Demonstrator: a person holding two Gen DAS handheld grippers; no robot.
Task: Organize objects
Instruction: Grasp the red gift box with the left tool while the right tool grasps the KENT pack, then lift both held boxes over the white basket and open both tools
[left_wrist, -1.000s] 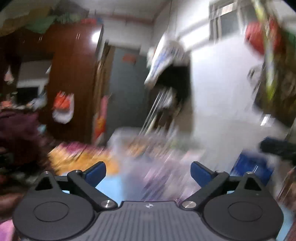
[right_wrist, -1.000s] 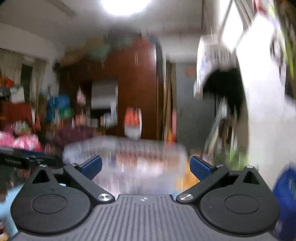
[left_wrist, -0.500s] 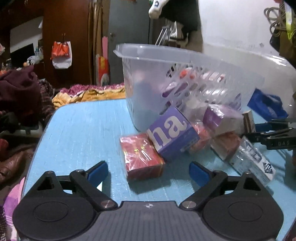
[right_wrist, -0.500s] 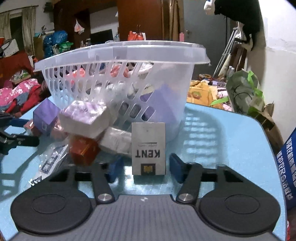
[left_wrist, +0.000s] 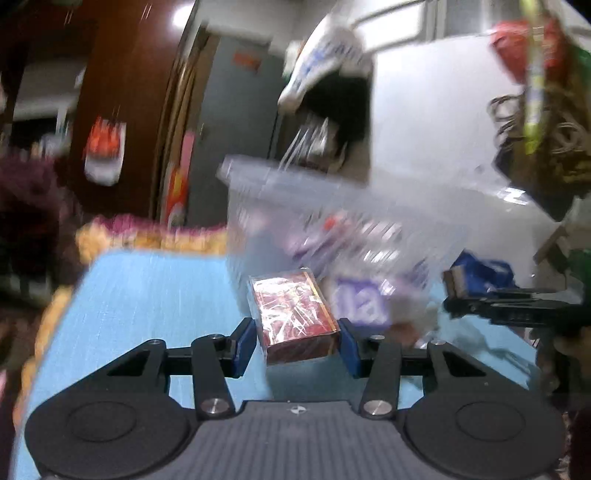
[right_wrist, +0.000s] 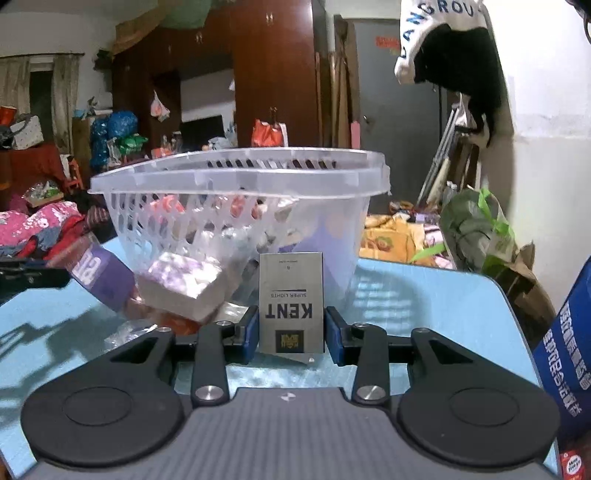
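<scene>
A red, cellophane-wrapped rectangular box (left_wrist: 295, 317) is seen between the blue pads of the left gripper (left_wrist: 297, 345), whose fingers (left_wrist: 244, 345) are closing on it; both pads appear to lie against its sides, and the box is tilted, its far end pointing toward the basket. In the right wrist view, a grey cigarette pack printed "KENT" (right_wrist: 291, 302) stands upright and upside down between the blue pads of the right gripper (right_wrist: 291, 338), whose fingers (right_wrist: 334, 339) are likewise closing, with the pads set against the pack's two narrow sides. Whether either item is lifted clear of the light blue desk (right_wrist: 424, 302) cannot be told. Just behind the pack, a translucent white plastic basket with a slotted wall (right_wrist: 240, 181) is set on the desk, and small packets can be made out through its wall. To the left of the pack, leaning against the basket's front, a pale lilac wrapped box (right_wrist: 181, 284) is piled over a red-orange packet (right_wrist: 177, 325), and a purple carton with white letters (right_wrist: 101, 277) lies beside them. The same purple carton (left_wrist: 360, 306) is seen, blurred, just right of the red box in the left wrist view, where the basket (left_wrist: 295, 192) is smeared by motion. At the right edge of the right wrist view, a blue bag with white printed characters (right_wrist: 565, 347) is visible. The right gripper (left_wrist: 458, 286) appears at the right of the left wrist view with the pack held in it.
</scene>
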